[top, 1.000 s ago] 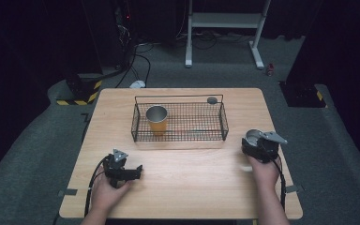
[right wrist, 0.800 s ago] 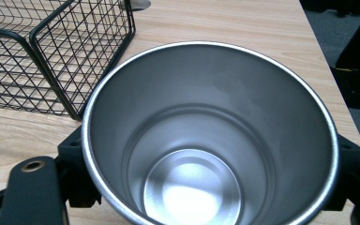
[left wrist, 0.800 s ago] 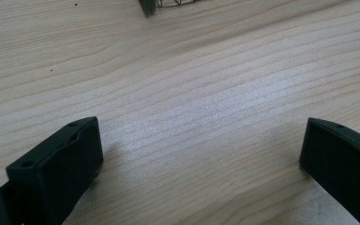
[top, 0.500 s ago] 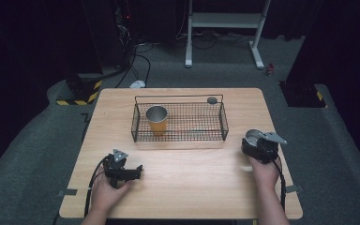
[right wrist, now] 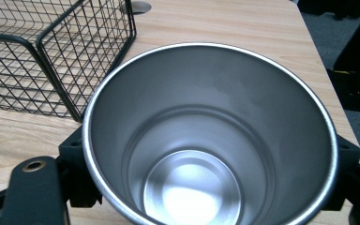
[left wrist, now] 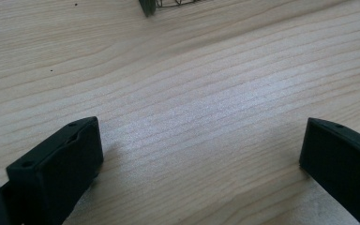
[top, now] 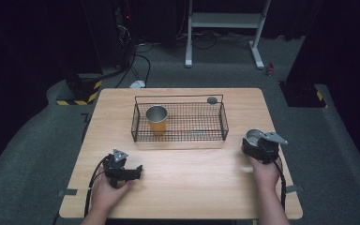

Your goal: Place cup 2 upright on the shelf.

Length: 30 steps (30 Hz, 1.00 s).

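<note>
While the right gripper is held near the right edge of the counter, a steel cup is clamped between its jaws, which press against the cup's wall on both sides. The cup is kept upright with its open mouth up, just to the right of a black wire basket; whether its base rests on the wood cannot be told. The basket is set at the middle of the far half of the counter. An orange cup with a steel rim is stood upright in the basket's left end, well apart from the held cup. The basket's right wall is seen between the held cup and the basket's floor. A small round grey fitting is seen near the far edge, behind the basket. The left gripper is held low near the front left corner, its jaws spread wide over bare wood, with nothing between them.
</note>
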Each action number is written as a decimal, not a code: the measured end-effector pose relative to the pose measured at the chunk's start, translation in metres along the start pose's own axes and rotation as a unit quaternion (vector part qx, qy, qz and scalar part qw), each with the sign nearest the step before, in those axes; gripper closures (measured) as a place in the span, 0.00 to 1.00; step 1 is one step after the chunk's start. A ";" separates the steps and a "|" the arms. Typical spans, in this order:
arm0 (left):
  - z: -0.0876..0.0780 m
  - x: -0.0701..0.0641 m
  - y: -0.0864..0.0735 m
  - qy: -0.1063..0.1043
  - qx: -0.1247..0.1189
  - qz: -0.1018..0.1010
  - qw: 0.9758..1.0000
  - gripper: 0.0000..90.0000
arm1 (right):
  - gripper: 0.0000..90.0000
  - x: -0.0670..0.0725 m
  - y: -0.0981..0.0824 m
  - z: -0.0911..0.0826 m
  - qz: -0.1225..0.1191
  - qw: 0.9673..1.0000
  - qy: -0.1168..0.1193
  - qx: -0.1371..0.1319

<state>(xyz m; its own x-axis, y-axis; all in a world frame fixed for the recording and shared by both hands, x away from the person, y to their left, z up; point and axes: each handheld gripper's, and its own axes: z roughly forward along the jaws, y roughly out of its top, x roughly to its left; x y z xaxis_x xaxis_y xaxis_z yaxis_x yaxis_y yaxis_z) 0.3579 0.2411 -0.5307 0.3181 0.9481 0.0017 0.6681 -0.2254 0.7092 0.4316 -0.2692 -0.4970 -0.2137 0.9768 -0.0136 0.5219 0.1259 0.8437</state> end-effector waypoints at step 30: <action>0.000 0.000 0.000 0.000 0.000 0.000 1.000 0.00 | 0.21 0.051 0.001 -0.028 -0.043 0.998 0.048 -0.024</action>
<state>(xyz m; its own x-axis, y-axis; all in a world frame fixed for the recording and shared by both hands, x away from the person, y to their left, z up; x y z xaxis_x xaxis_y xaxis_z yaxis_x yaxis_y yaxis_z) 0.3580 0.2411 -0.5307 0.3178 0.9482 0.0022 0.6682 -0.2256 0.7090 0.3982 -0.2245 -0.4816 -0.3344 0.9417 -0.0372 0.4585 0.1970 0.8666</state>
